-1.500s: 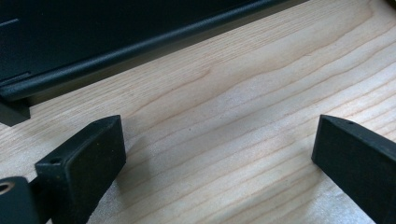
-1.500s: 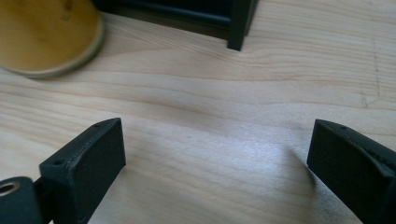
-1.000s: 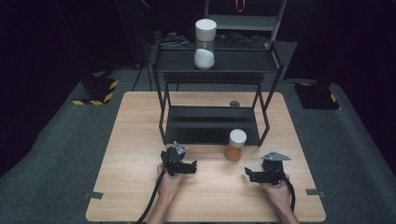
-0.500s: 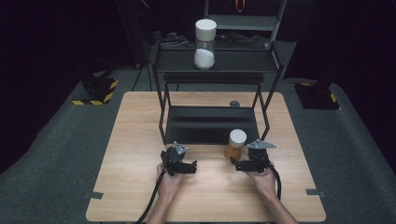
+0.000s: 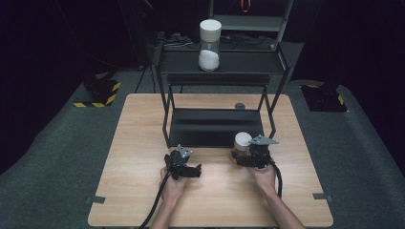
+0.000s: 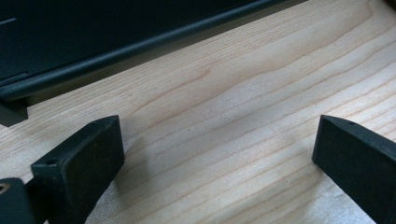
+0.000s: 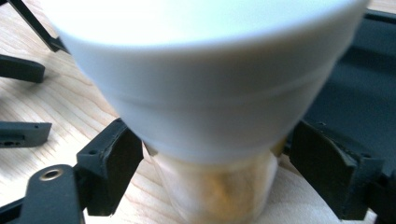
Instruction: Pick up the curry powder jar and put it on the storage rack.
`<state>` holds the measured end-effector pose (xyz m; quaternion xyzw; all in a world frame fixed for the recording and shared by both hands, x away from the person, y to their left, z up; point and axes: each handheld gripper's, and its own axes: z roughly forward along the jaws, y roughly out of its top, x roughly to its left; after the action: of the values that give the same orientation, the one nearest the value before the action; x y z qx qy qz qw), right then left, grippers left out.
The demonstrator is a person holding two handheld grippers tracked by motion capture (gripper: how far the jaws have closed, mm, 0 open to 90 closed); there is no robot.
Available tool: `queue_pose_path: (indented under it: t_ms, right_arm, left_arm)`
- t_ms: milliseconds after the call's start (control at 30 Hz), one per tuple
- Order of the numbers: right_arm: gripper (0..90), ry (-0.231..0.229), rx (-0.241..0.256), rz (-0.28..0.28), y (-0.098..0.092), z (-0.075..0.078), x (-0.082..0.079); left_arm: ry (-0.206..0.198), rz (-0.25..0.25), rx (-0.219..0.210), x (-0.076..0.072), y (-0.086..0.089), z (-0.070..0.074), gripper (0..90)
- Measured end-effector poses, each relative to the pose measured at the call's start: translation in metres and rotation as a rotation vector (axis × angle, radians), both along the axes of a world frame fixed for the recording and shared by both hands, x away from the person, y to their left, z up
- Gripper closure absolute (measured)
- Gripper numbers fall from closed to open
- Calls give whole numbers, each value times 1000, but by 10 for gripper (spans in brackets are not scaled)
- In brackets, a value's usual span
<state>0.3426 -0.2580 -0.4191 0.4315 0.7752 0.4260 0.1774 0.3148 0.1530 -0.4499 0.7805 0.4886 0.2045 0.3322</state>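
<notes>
A small jar (image 5: 242, 142) with a white lid and orange-brown contents stands on the wooden table (image 5: 143, 143), just in front of the black rack's lower shelf (image 5: 215, 126). My right gripper (image 5: 240, 157) is at the jar, open, with one jaw on each side. In the right gripper view the jar (image 7: 215, 186) sits between the jaws of my right gripper (image 7: 215, 154), and a gap shows beside the right pad (image 7: 327, 172). My left gripper (image 5: 191, 169) rests to the jar's left. In its own view my left gripper (image 6: 217, 140) is open over bare wood.
A black two-level metal rack (image 5: 165, 105) stands mid-table. On its top shelf is a tall clear jar (image 5: 210, 45) with a white lid and white contents. A small dark round object (image 5: 239, 106) lies behind the rack. The rack's base rail (image 6: 140, 44) runs ahead of the left gripper.
My right gripper has moved left and forward from the table's right side up to the small jar, and its jaws now straddle it. The left gripper has stayed put.
</notes>
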Motion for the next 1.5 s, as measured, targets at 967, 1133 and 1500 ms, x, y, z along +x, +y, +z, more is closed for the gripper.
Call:
queue_pose_path:
  t_ms: [967, 1133, 1500]
  right_arm:
    - [319, -60, -9, 20, 3, -2, 0]
    - [320, -55, -17, 32, 2, 1, 1]
    - [322, -50, -39, 53, 0, 10, 2]
  left_arm:
    - [-2, 1, 1, 0, 0, 0, 20]
    - [-2, 1, 1, 0, 0, 0, 21]
    - [-2, 1, 0, 0, 0, 0, 20]
